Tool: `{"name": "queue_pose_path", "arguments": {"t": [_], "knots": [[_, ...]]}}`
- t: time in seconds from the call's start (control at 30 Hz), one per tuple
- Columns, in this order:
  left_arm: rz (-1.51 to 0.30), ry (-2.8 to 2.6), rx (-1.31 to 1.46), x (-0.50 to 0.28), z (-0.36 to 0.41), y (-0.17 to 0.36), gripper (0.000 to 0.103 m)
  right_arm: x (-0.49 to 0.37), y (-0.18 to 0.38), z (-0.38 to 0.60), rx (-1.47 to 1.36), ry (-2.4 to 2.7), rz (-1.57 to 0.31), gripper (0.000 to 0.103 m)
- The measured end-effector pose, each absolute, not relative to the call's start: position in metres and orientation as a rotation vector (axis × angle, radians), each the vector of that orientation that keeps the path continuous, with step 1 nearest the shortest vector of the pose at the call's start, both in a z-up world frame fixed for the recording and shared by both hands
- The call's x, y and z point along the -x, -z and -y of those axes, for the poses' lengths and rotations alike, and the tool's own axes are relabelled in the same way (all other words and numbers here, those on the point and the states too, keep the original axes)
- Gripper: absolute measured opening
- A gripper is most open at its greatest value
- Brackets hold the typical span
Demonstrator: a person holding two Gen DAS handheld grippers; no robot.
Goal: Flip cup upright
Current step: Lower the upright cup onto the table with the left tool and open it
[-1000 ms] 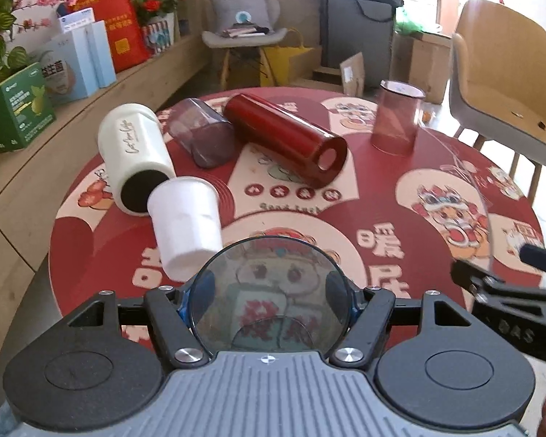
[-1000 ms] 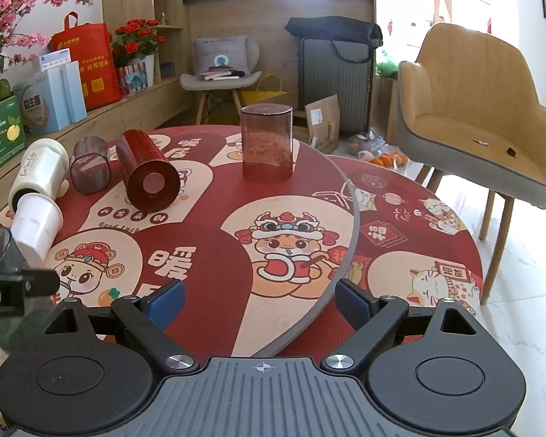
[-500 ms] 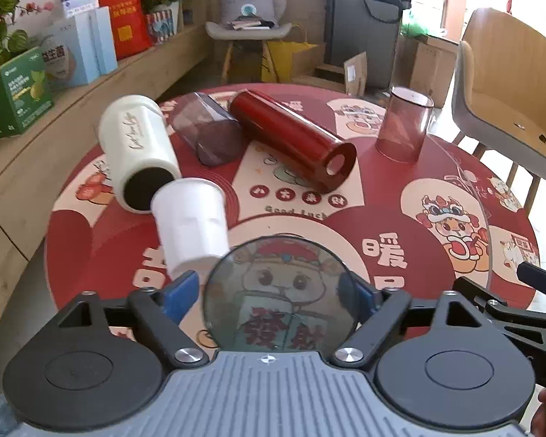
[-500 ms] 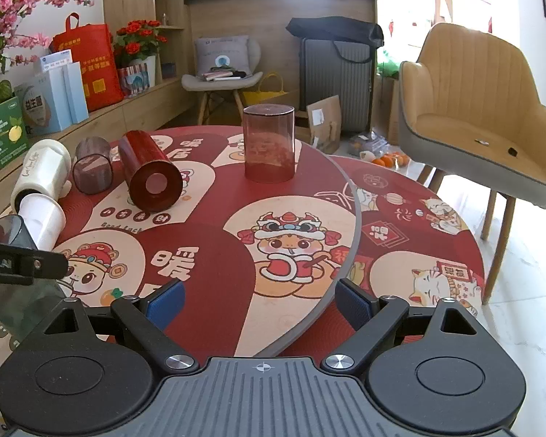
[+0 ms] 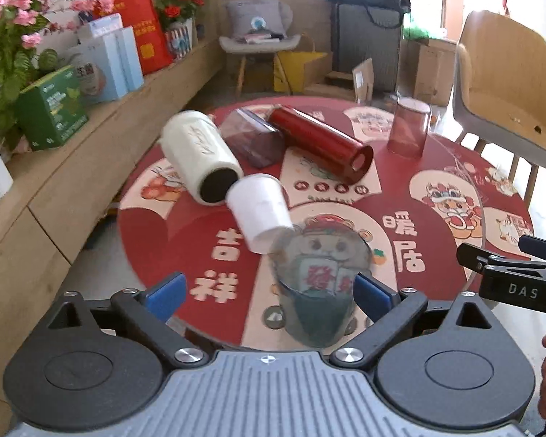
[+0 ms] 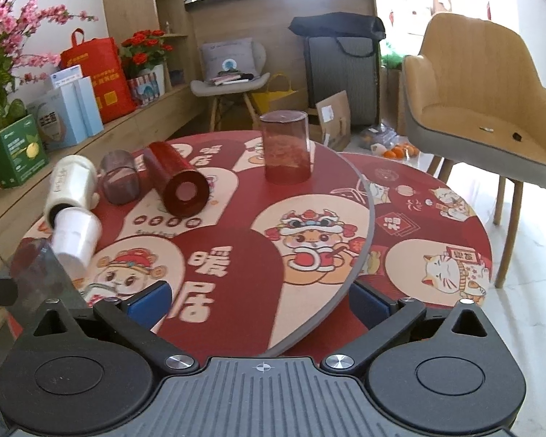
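A clear grey-blue cup [image 5: 318, 291] stands upright near the front edge of the red round table [image 5: 436, 167]. My left gripper [image 5: 269, 293] is open: its right blue pad is beside the cup, its left pad [image 5: 163, 293] well apart. The cup shows blurred at the left of the right wrist view [image 6: 40, 276]. A white cup [image 5: 260, 211], a cream tumbler [image 5: 200, 156], a smoky cup [image 5: 253, 138] and a dark red tumbler [image 5: 320, 145] lie on their sides. A red-tinted cup [image 5: 407, 131] stands at the back. My right gripper [image 6: 258, 304] is open and empty.
A tan chair [image 6: 484, 109] stands right of the table. A wooden ledge [image 5: 54, 167] on the left holds boxes, a red bag and flowers. My right gripper's body [image 5: 509, 280] shows at the right edge of the left wrist view.
My left gripper has opened and let go of the clear cup, which now stands upright on the table. The gripper has pulled back. My right gripper has barely moved.
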State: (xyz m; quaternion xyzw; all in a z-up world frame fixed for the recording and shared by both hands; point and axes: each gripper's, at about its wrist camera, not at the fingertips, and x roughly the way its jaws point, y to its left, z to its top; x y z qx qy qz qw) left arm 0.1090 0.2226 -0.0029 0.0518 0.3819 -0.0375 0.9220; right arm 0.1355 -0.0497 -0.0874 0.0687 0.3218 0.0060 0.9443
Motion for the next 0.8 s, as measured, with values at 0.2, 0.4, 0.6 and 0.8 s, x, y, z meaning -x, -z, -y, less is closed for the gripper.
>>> {"name": "queue_pose_path", "arguments": {"t": [0.2, 0.4, 0.6, 0.8], "knots": [[-0.751, 0.08, -0.048, -0.12, -0.238, 0.001, 0.1, -0.124, 0.072, 0.024, -0.089, -0.031, -0.665, 0.103], [-0.785, 0.076, 0.011, -0.118, -0.256, 0.004, 0.1, -0.114, 0.073, 0.008, -0.041, -0.043, -0.696, 0.103], [-0.799, 0.092, -0.001, -0.096, -0.269, 0.001, 0.1, -0.098, 0.064, 0.0, -0.04, -0.053, -0.716, 0.103], [-0.783, 0.085, -0.004, -0.066, -0.283, -0.013, 0.1, -0.068, 0.046, -0.008, -0.037, -0.074, -0.693, 0.103]]}}
